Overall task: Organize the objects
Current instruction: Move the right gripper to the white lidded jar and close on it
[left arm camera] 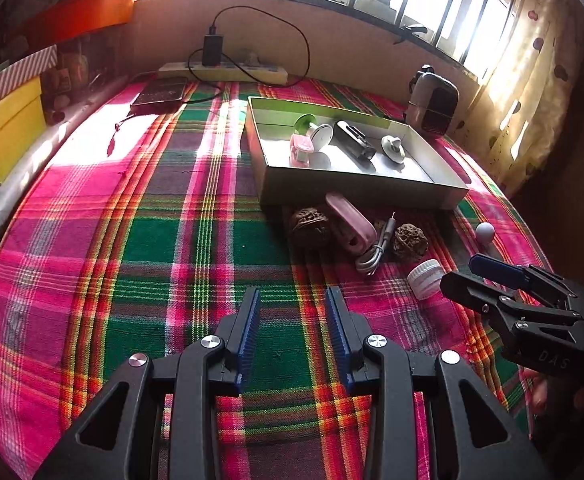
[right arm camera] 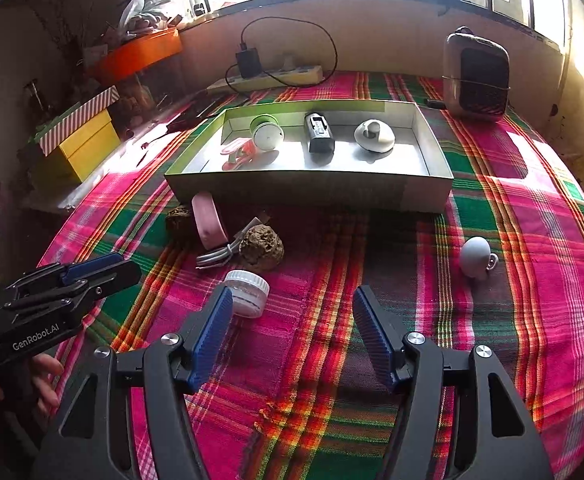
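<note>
Readable text first: the left claw (right arm camera: 91, 270) has "GenRobot.AI" printed on its body in the right wrist view, and the right claw (left arm camera: 476, 276) shows "DAS" in the left wrist view. Both claws are spread apart with nothing between the pads, hovering over the plaid cloth (left arm camera: 131, 240) on the bench.

The shallow grey box (right arm camera: 312, 194) holds 4 things: a pink clip (right arm camera: 237, 154), a green-and-white round piece (right arm camera: 267, 130), a black gadget (right arm camera: 319, 133) and a white knobbed disc (right arm camera: 374, 135).

Loose in front of the box: a pink case (right arm camera: 207, 216), a coiled white cable (right arm camera: 221, 254), 2 rough brown walnut-like lumps (right arm camera: 261, 248), and a small white jar (right arm camera: 247, 294) on its side just ahead of the right claw's left pad. A pale egg-shaped thing (right arm camera: 475, 258) sits well apart on the right.

Only the right wrist view shows that egg thing's little loop. Only the left wrist view shows the dark tray (left arm camera: 159, 94) near the power strip (left arm camera: 227, 70).
</note>
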`<state>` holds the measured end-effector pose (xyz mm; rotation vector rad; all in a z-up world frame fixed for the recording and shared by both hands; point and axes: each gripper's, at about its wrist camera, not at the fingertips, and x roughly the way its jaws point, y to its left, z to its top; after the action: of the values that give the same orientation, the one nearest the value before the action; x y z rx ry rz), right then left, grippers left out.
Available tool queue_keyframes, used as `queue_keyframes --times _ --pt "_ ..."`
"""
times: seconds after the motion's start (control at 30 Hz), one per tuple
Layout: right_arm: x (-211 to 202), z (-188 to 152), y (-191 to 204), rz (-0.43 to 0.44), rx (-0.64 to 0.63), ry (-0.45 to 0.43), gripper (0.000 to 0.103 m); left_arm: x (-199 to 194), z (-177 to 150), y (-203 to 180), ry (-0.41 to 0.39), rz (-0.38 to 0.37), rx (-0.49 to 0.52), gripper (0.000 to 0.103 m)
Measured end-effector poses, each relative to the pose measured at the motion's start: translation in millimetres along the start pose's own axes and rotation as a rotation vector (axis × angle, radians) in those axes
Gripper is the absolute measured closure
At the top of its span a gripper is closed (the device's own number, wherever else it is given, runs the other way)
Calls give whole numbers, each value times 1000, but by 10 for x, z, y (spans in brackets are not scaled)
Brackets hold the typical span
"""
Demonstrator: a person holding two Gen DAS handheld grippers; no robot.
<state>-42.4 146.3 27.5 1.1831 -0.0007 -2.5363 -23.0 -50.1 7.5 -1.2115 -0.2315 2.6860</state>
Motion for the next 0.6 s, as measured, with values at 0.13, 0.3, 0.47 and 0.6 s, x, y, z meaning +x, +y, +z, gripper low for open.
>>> queue_keyframes --times 0.13,0.3,0.47,0.6 --pt "48 -10 93 9 -24 9 40 19 -6 22 4 -1 -2 72" --pt "147 4 174 13 -34 26 40 44 -17 57 13 -9 -6 72" --pt "229 19 220 -7 -33 36 40 62 -9 87 16 -15 -12 72" --pt "263 32 228 -34 -34 41 40 67 -4 88 16 -15 -9 72"
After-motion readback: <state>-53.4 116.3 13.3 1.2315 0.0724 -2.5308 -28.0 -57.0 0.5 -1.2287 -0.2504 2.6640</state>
